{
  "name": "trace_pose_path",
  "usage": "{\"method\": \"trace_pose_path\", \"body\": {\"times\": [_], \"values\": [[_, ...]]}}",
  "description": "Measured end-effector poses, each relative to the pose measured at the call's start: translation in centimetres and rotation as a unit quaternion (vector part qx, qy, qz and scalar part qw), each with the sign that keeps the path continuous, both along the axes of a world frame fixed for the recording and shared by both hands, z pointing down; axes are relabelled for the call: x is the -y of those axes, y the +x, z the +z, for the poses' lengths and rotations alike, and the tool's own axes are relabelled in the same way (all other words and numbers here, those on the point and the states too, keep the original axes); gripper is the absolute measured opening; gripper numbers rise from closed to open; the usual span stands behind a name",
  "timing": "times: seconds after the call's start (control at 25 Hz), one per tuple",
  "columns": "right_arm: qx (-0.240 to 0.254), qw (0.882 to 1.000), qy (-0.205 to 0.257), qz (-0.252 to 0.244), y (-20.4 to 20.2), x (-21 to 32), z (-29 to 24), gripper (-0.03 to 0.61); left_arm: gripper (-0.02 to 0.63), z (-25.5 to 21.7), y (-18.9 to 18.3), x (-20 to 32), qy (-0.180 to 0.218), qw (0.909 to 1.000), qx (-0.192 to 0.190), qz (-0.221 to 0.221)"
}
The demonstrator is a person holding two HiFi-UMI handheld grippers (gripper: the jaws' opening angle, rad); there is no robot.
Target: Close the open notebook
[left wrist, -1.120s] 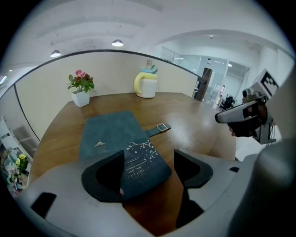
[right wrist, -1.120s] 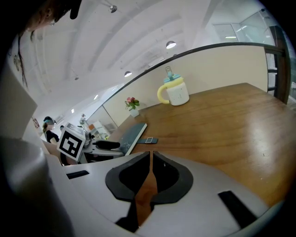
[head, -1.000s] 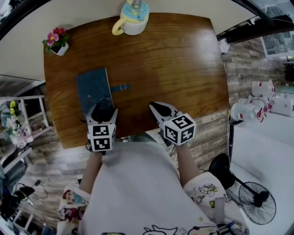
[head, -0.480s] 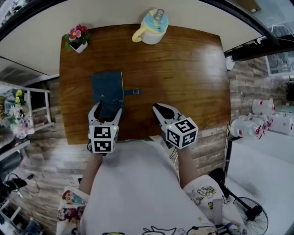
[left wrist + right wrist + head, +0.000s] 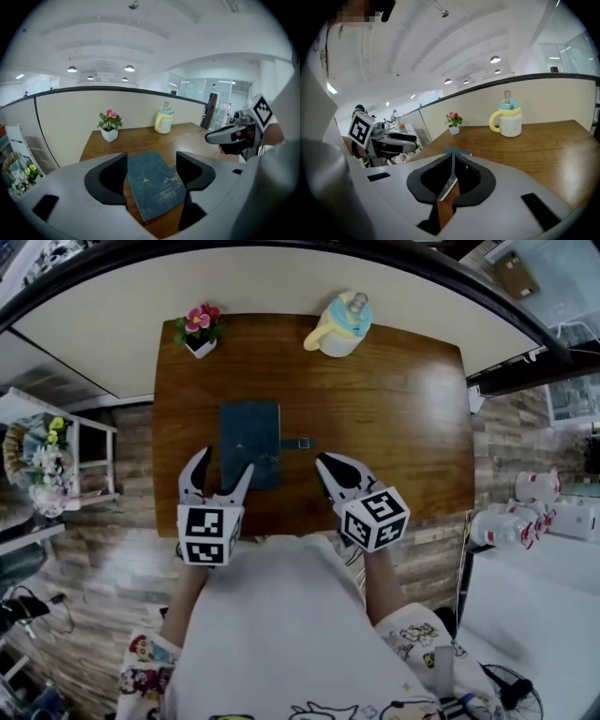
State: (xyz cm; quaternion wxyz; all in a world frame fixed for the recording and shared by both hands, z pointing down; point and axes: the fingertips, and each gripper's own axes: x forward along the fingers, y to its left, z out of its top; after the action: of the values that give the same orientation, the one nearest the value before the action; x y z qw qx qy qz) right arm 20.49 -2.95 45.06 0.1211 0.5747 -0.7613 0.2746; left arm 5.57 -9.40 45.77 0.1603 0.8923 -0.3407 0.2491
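Looking down past our own pale shirt [image 5: 272,615], we are losing sight of both hands. Each one is sitting behind the marker cube [image 5: 207,533] of its gripper, so only our bare forearms [image 5: 379,579] are showing as they are reaching forward over the near edge of the wooden surface [image 5: 394,418]. The notebook [image 5: 249,437] is lying closed and flat on the left half of that surface, its dark blue cover facing up and its strap [image 5: 298,443] sticking out to the right. One jaw of the left gripper [image 5: 221,470] is covering its near right corner in the head view, and from there we are not able to tell whether jaw and cover are touching. The left gripper is pointing forward and down with its jaws spread wide. In its own view the notebook is showing in the gap between them, with neither pad pressing on it. The right gripper [image 5: 323,463] is pointing much the same way near the strap, to the notebook's right, its jaws pressed together on nothing. A flower pot [image 5: 198,332] and a lidded cup [image 5: 339,326] are standing well apart from all this at the far edge
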Motion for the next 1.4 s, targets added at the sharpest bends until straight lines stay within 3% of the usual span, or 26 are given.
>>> {"method": "trace_pose_path", "body": {"times": [0.2,0.52,0.88,1.4], "values": [[-0.013,0.999,0.036,-0.012,-1.5,1.2,-2.4,0.017,0.304,-3.1,-1.9,1.0,0.023,0.9989,-0.035,-0.019],[-0.030,0.994,0.101,-0.028,-2.8,2.7,-6.7,0.017,0.153,-7.3,-3.4,1.3,0.068,0.9953,-0.062,-0.030],[-0.055,0.987,0.151,-0.014,-2.6,2.8,-9.2,0.006,0.039,-9.7,-4.2,1.3,0.094,0.9897,-0.096,-0.049],[-0.066,0.984,0.163,0.003,-2.2,2.7,-9.4,-0.002,0.003,-9.9,-5.1,1.8,0.099,0.9882,-0.102,-0.058]]}}
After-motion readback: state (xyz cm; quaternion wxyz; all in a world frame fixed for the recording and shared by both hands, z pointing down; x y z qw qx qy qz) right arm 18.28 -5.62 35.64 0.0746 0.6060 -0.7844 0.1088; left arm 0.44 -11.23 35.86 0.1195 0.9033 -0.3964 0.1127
